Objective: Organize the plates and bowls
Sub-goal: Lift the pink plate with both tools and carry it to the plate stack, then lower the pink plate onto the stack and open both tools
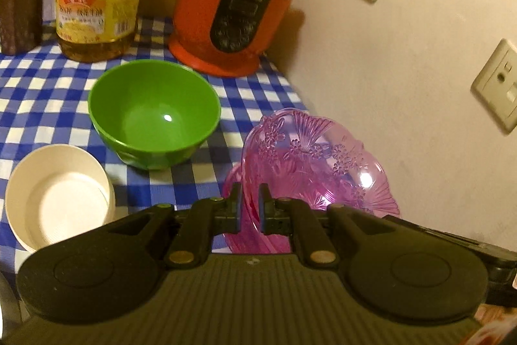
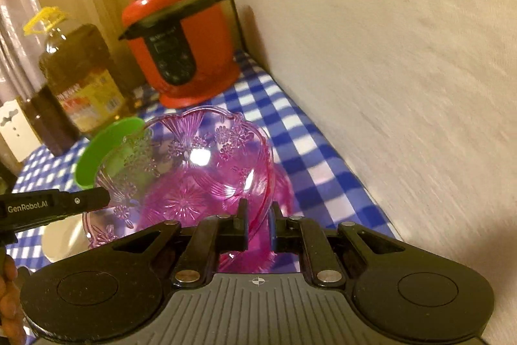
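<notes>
Pink glass-like plate [image 2: 194, 170], pinched at opposite rims by both nearly shut tongs, left tongs [image 1: 250, 209] and right tongs [image 2: 258, 225]: lower level onto desk [image 1: 38, 80].

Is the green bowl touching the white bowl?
Apart. The left wrist view shows checked cloth between the green bowl and the white bowl.
</notes>
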Action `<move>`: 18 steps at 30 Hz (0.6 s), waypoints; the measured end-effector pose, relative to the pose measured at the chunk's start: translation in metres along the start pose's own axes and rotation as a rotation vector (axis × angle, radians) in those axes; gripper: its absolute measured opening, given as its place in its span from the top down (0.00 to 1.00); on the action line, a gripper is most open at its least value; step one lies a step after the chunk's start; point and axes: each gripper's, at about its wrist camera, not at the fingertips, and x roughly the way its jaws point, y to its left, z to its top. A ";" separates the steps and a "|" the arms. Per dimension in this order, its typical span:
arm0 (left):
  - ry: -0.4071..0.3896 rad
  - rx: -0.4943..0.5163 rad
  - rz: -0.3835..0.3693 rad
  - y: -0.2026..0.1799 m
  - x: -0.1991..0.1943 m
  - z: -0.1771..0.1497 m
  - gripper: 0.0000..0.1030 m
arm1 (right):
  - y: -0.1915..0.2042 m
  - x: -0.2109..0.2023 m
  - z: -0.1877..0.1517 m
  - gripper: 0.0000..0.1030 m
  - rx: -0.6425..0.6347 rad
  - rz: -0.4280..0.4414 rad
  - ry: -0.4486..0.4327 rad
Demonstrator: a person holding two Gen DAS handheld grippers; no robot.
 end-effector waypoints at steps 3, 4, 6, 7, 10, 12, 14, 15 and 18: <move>0.024 0.008 0.016 0.001 0.011 -0.005 0.92 | -0.005 0.007 -0.006 0.89 0.004 0.001 0.015; 0.033 0.012 0.021 0.002 0.014 -0.006 0.92 | -0.006 0.010 -0.007 0.89 0.001 -0.003 0.019; 0.047 0.026 0.034 0.002 0.021 -0.010 0.92 | -0.006 0.014 -0.009 0.89 -0.002 -0.009 0.023; 0.052 0.032 0.039 0.002 0.024 -0.011 0.92 | -0.006 0.015 -0.009 0.89 -0.009 -0.013 0.023; 0.060 0.040 0.048 0.002 0.028 -0.012 0.92 | -0.004 0.019 -0.011 0.89 -0.034 -0.026 0.019; 0.060 0.049 0.054 0.001 0.030 -0.012 0.92 | -0.005 0.022 -0.012 0.89 -0.029 -0.025 0.022; 0.062 0.059 0.061 0.000 0.032 -0.012 0.92 | -0.005 0.025 -0.013 0.89 -0.035 -0.029 0.025; 0.061 0.068 0.066 -0.002 0.033 -0.013 0.92 | -0.005 0.026 -0.014 0.88 -0.043 -0.032 0.025; 0.069 0.071 0.067 -0.002 0.036 -0.014 0.92 | -0.005 0.028 -0.016 0.88 -0.052 -0.040 0.024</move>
